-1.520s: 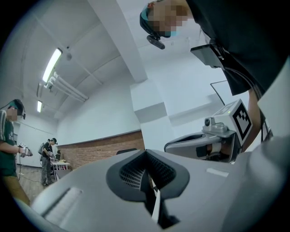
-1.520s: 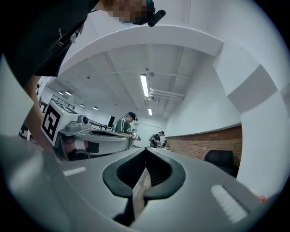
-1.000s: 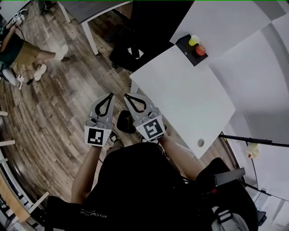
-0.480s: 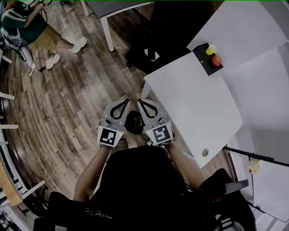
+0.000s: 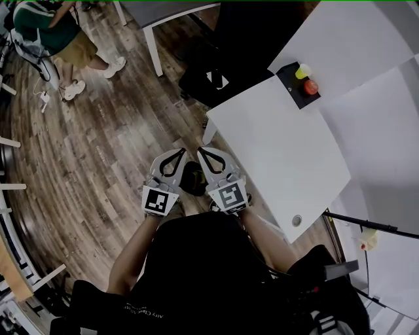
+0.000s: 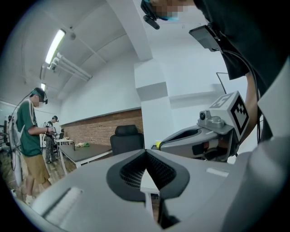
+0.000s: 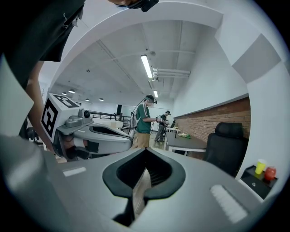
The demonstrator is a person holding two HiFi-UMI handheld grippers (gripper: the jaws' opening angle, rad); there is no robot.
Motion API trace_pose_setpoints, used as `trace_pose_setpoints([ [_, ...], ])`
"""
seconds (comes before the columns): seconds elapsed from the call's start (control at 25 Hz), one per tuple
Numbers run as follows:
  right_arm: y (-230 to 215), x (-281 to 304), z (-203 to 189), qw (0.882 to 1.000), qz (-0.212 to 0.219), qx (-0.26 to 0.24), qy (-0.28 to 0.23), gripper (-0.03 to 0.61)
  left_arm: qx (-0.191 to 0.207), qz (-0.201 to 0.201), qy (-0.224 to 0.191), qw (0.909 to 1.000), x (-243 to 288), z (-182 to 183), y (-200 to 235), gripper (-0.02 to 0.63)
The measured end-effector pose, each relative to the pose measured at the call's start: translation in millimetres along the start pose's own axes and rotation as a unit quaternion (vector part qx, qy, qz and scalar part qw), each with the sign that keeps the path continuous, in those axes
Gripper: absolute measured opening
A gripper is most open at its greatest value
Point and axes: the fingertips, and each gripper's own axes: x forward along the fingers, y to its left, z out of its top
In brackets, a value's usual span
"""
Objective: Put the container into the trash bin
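Note:
My left gripper (image 5: pixel 175 152) and right gripper (image 5: pixel 204 150) are side by side in front of me, over the wooden floor by the white table's (image 5: pixel 275 144) near corner. Both point roughly level. In the left gripper view my left gripper's (image 6: pixel 145 152) tips meet with nothing between them. My right gripper (image 7: pixel 146 149) is likewise shut and empty. A small yellow cup (image 5: pixel 302 70) and a red object (image 5: pixel 311 86) sit on a black box (image 5: pixel 296 84) at the table's far end. No trash bin shows clearly in any view.
A black office chair (image 5: pixel 222 59) stands beyond the table, next to a dark-topped desk (image 5: pixel 170 10). A person in a green shirt (image 5: pixel 46 29) stands at the far left. A dark shoe (image 5: pixel 192 178) lies on the floor between the grippers.
Both grippers have sunk a little and stayed shut. The head view has shifted, so the table and the standing person sit differently in the picture.

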Motion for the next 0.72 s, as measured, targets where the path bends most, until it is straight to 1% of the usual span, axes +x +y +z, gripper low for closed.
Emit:
trace_pose_setpoints([
  [0.12,1.0,0.5,-1.6,1.0,0.001,-0.002,0.004,0.014,-0.001,0.0,-0.001,1.0,-0.4,-0.3,-0.8,0.0],
  [0.28,7.2,3.7,-2.4,1.0,0.01,0.011,0.0,0.012,-0.01,0.004,-0.002,0.9999,-4.0,-1.3,2.6,0.0],
  [0.44,11.2,4.9,-0.4,1.0,0.017,0.013,0.003,0.013,-0.003,0.004,0.0,1.0,-3.9,-3.0,4.6,0.0],
  [0.6,14.5,9.6,0.1,1.0,0.014,0.014,0.011,0.013,-0.018,0.004,0.0,0.9998,-6.2,-2.4,9.7,0.0],
  [0.72,16.4,12.7,1.1,1.0,0.025,0.004,0.007,0.013,-0.006,0.008,0.0,0.9999,-6.6,-0.9,11.8,0.0],
])
